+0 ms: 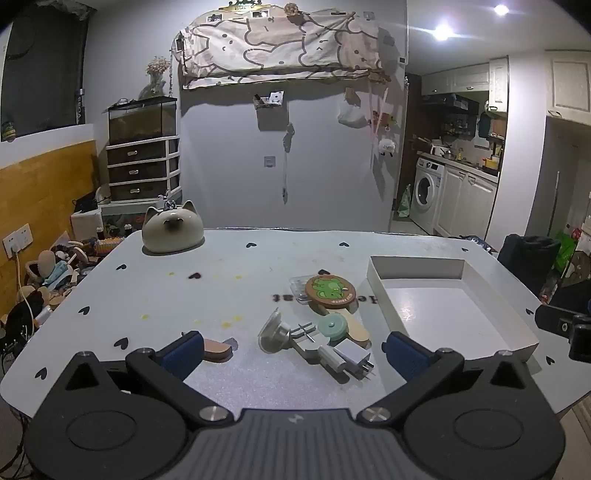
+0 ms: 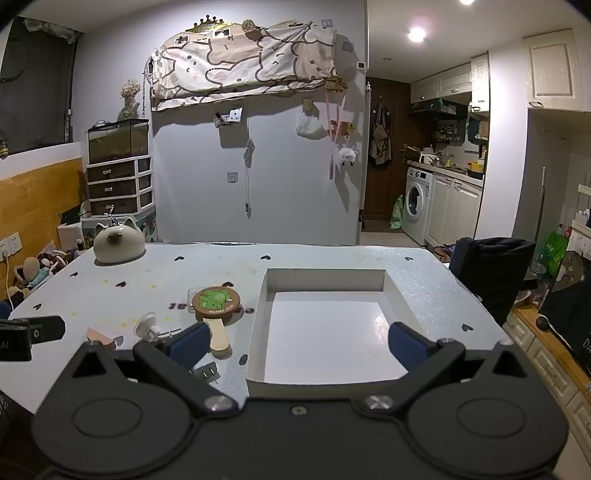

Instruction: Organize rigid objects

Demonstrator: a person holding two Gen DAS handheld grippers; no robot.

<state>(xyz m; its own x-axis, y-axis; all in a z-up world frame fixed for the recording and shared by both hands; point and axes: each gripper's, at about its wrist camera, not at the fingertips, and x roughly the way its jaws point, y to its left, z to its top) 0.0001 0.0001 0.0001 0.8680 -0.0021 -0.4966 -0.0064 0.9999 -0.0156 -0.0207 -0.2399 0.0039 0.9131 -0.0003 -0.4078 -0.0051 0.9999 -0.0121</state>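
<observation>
Readable text is scarce. The round paddle mirror [image 1: 330, 291], wooden with a green cartoon dinosaur on its back, carries small lettering along the lower rim, too tiny to read. Dark print on the table [image 1: 184, 295] beside it shows upside down, partly covered, only fragments like "at" legible. A gold crown ornament [image 2: 208, 25] up on the wall has writing, unreadable.

Left gripper [image 1: 291, 350]: jaws spread wide, nothing between the blue pads, nothing touched. It hovers over the near table edge, angled down at the pile of small items. Right gripper [image 2: 299, 343]: jaws also fully apart, empty, hanging above the near wall of the white tray [image 2: 258, 321].

Task items sit in a cluster left of the tray, all on the table: paddle mirror lying partly on a clear plastic case [image 1: 297, 286], a mint round piece [image 1: 332, 326] on the mirror's handle, a suction-cup holder [image 1: 275, 330] on its side, a white plug adapter [image 1: 351, 356] with prongs toward the camera, a small tan wooden piece [image 1: 216, 349] just beside the left pad. Tray holds nothing. A cat-shaped ceramic pot [image 1: 172, 230] stands at the far left corner.
</observation>
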